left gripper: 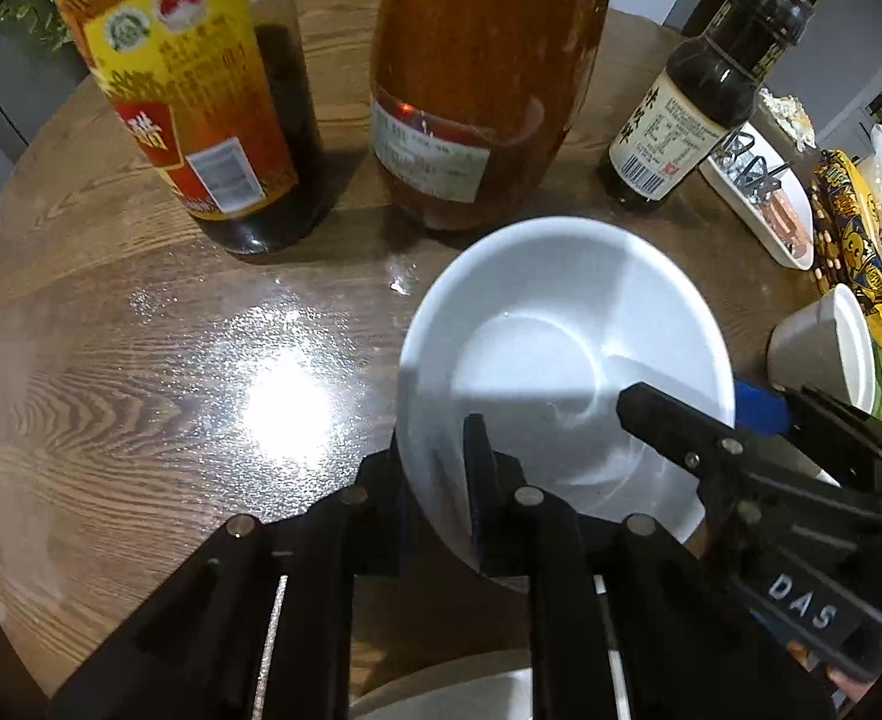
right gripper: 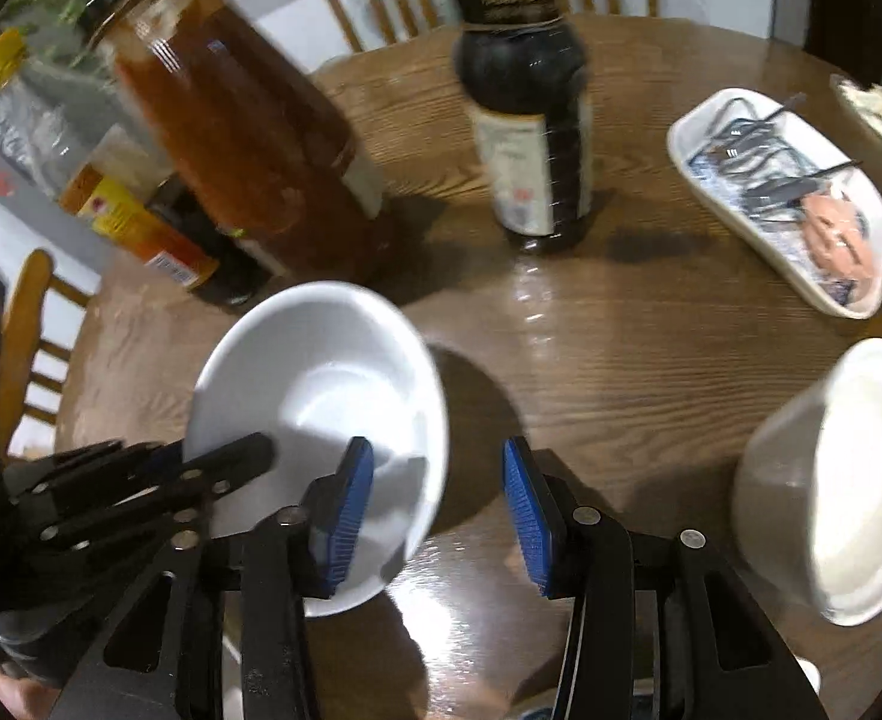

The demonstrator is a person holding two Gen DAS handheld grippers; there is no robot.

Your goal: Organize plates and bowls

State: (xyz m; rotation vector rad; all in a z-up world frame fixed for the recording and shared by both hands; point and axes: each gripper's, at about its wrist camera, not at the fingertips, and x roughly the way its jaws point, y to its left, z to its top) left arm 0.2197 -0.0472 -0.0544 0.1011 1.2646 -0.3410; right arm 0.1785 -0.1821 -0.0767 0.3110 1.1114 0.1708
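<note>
A white bowl (left gripper: 561, 324) (right gripper: 321, 372) hangs tilted just above the round wooden table (left gripper: 111, 372), casting a shadow on it. My left gripper (left gripper: 435, 450) (right gripper: 201, 456) is shut on the bowl's near-left rim, with one finger inside and one outside. My right gripper (right gripper: 438, 474) (left gripper: 699, 405) is open and straddles the opposite rim. One blue pad is over the bowl's inside and the other is outside, and there is a visible gap. A second, deeper white bowl (left gripper: 825, 348) (right gripper: 831, 480) stands on the table to the right.
Behind the bowl stand a yellow-labelled dark bottle (left gripper: 201, 108), a large orange jar (left gripper: 477, 78) and a small dark bottle (left gripper: 693, 96). A white oblong dish (right gripper: 789, 198) holds clips at the right. A white plate edge (left gripper: 441, 696) shows below, with chairs (right gripper: 21, 348) around.
</note>
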